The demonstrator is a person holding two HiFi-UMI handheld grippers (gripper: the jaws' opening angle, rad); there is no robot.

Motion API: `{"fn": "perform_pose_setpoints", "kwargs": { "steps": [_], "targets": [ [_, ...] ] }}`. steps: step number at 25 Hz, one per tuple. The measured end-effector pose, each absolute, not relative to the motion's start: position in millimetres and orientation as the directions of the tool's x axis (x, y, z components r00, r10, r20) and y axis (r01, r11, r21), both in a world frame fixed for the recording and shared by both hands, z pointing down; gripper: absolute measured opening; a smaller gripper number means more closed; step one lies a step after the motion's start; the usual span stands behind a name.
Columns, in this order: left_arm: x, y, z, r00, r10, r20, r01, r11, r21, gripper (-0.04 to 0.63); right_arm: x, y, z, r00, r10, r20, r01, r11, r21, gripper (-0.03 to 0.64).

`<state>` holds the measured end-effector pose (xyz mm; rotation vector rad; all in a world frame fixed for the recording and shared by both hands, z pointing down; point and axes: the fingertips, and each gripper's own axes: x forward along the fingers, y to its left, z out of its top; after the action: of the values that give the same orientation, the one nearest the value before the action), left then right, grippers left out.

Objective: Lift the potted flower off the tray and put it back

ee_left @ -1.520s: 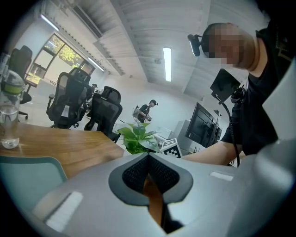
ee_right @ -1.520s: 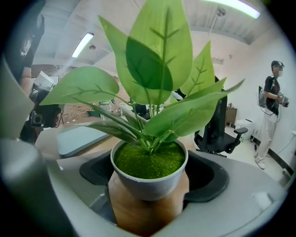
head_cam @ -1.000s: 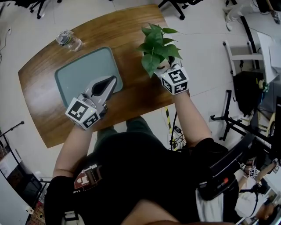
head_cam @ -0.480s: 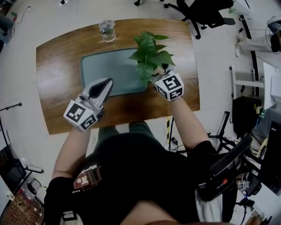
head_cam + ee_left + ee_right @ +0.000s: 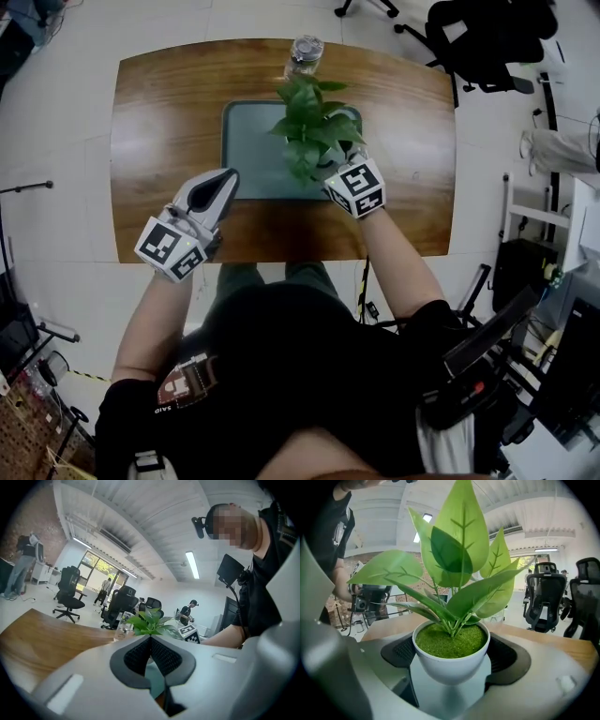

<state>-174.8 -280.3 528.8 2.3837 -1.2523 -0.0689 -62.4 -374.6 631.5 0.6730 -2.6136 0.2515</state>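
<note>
Floor: pale tiled floor [image 5: 56, 112] all round.
Table: brown rounded wooden table [image 5: 169, 103], centre.
Chairs: black wheeled office chairs [image 5: 483, 37] beyond.
Ceiling: white ribbed ceiling [image 5: 140, 508], long strip light [image 5: 192, 565] glowing.
Window: bright far window [image 5: 97, 568].

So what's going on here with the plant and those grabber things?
A person at a wooden table holds tongs in each hand. The right tongs are clamped round the white pot of a small green plant and hold it over the teal tray. The pot seems to hang just clear of the tray rather than rest on it. The left tongs are shut and empty, above the table beside the tray. A glass jar stands at the table's far edge.
</note>
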Motion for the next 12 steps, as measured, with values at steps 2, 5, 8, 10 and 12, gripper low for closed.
{"fn": "perform_pose_setpoints", "kwargs": {
  "steps": [2, 5, 8, 10, 12],
  "targets": [
    [-188.9, -276.5, 533.7, 0.574, -0.802, 0.165, -0.780, -0.473, 0.410, 0.000, -78.3, -371.6, 641.0, -0.797, -0.398, 0.455, -0.479, 0.875, -0.073, 0.477],
    [-203.9, -270.6, 540.2, 0.561, -0.810, 0.173, -0.787, -0.456, 0.416, 0.000, -94.7, -366.5, 656.9, -0.801, -0.371, 0.469, -0.459, 0.885, -0.083, 0.479],
    [-211.0, -264.3, 545.9, 0.558, -0.811, 0.178, -0.787, -0.448, 0.424, 0.000, -99.7, -359.4, 672.6, -0.798, -0.359, 0.484, -0.441, 0.895, -0.064, 0.480],
    [-213.2, -262.6, 548.6, 0.557, -0.811, 0.176, -0.786, -0.447, 0.428, 0.000, -99.8, -357.5, 675.4, -0.798, -0.360, 0.483, -0.432, 0.901, -0.043, 0.482],
    [-213.9, -262.2, 549.9, 0.557, -0.811, 0.176, -0.785, -0.446, 0.430, 0.000, -100.7, -357.3, 676.5, -0.799, -0.357, 0.484, -0.427, 0.903, -0.039, 0.485]
  ]
}}
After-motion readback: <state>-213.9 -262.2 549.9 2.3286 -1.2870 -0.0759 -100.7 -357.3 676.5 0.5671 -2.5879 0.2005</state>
